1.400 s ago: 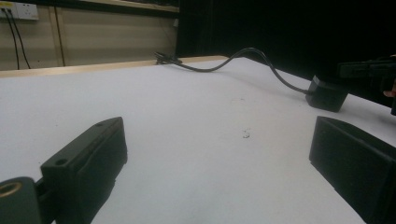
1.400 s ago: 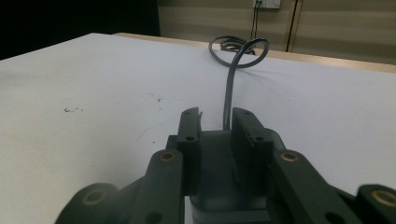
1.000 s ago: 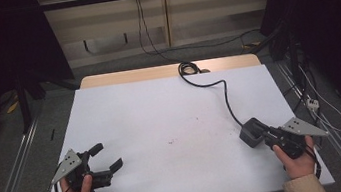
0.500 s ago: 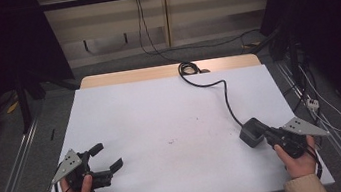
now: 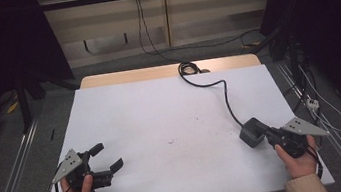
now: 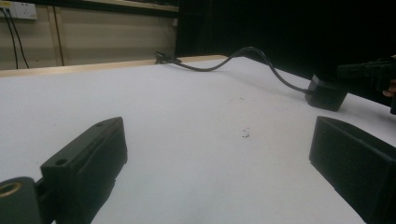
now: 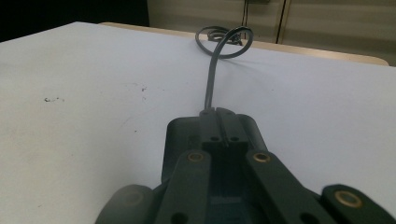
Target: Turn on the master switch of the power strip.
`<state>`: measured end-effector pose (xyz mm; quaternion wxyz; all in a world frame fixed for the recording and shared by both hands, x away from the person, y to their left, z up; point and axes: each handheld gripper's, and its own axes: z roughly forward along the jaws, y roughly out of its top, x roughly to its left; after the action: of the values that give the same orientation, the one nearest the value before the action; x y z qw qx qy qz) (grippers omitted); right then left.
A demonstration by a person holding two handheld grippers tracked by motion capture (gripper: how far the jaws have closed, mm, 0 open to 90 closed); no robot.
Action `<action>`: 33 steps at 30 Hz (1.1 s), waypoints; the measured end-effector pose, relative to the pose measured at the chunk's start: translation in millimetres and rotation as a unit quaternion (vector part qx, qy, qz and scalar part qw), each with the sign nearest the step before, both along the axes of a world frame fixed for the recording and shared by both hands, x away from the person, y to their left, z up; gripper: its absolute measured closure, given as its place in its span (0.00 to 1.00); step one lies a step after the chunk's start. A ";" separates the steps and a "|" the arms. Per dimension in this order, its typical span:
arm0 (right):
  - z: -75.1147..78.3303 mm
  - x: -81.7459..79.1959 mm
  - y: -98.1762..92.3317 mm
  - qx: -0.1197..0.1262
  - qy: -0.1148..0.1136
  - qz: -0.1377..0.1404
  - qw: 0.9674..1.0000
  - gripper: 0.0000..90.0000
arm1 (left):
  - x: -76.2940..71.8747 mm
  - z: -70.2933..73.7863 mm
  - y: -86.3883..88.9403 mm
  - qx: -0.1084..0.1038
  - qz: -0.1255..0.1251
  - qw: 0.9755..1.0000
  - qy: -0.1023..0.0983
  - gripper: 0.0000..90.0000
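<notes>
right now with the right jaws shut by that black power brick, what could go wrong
1. The right gripper is shut at the near edge of the power brick. I cannot tell if it grips the brick or only touches it, so a lift may slip.
2. The brick's cord runs to a coil at the table's far edge; pulling the brick could drag or snag it.
3. The left gripper rests open, far from the brick, too distant to steady it.

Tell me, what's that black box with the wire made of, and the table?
The black box looks like matte hard plastic: smooth, dull, rounded corners. Its cable seems rubbery, since it curls in soft loops. The table top looks like smooth white laminate, with a wooden-looking far edge.
</notes>
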<state>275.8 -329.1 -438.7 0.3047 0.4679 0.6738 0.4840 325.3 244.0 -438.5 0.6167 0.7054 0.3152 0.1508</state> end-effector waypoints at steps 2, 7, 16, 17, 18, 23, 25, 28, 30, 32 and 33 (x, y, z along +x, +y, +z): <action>0.0 -0.1 -0.2 0.000 0.000 0.000 1.000 1.00 | 0.0 0.0 0.1 0.000 0.000 1.000 0.000 0.04; -0.2 -0.2 -0.4 -0.002 -0.002 -0.002 1.000 1.00 | -0.1 0.2 -0.1 0.000 0.000 1.000 0.000 0.04; -1.6 0.1 -0.7 -0.006 0.000 -0.003 1.000 1.00 | -0.1 0.2 -0.1 0.000 0.000 1.000 0.000 0.04; -1.6 0.1 -0.7 -0.006 0.000 -0.003 1.000 1.00 | -0.1 0.2 -0.2 -0.001 0.000 1.000 0.000 0.04; -1.9 0.0 -0.5 -0.006 0.000 -0.004 1.000 1.00 | -0.1 0.2 -0.2 -0.001 0.000 1.000 0.000 0.04; -3.6 -0.3 0.2 -0.004 -0.002 -0.010 1.000 1.00 | -0.3 0.4 0.0 0.000 -0.001 1.000 0.000 0.04; -3.4 -0.4 1.2 -0.008 -0.002 -0.013 1.000 1.00 | -0.4 0.3 -0.1 -0.003 -0.001 1.000 -0.001 0.04; -2.9 -0.7 2.7 -0.014 0.000 -0.016 1.000 1.00 | -0.7 0.5 0.1 -0.003 0.000 1.000 -0.001 0.04; -2.8 -0.7 2.8 -0.014 0.002 -0.017 1.000 1.00 | -0.7 0.6 0.4 -0.002 0.001 1.000 -0.001 0.04; -3.1 -0.8 2.7 -0.012 0.002 -0.017 1.000 1.00 | -0.7 0.5 0.5 -0.002 0.001 1.000 0.000 0.04; -3.3 -0.8 2.7 -0.012 0.002 -0.017 1.000 1.00 | -0.7 0.5 0.4 -0.001 0.000 1.000 -0.001 0.04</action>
<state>275.0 -326.4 -442.0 0.3172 0.4767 0.6722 0.4694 324.6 244.5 -437.9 0.6177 0.7044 0.3153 0.1510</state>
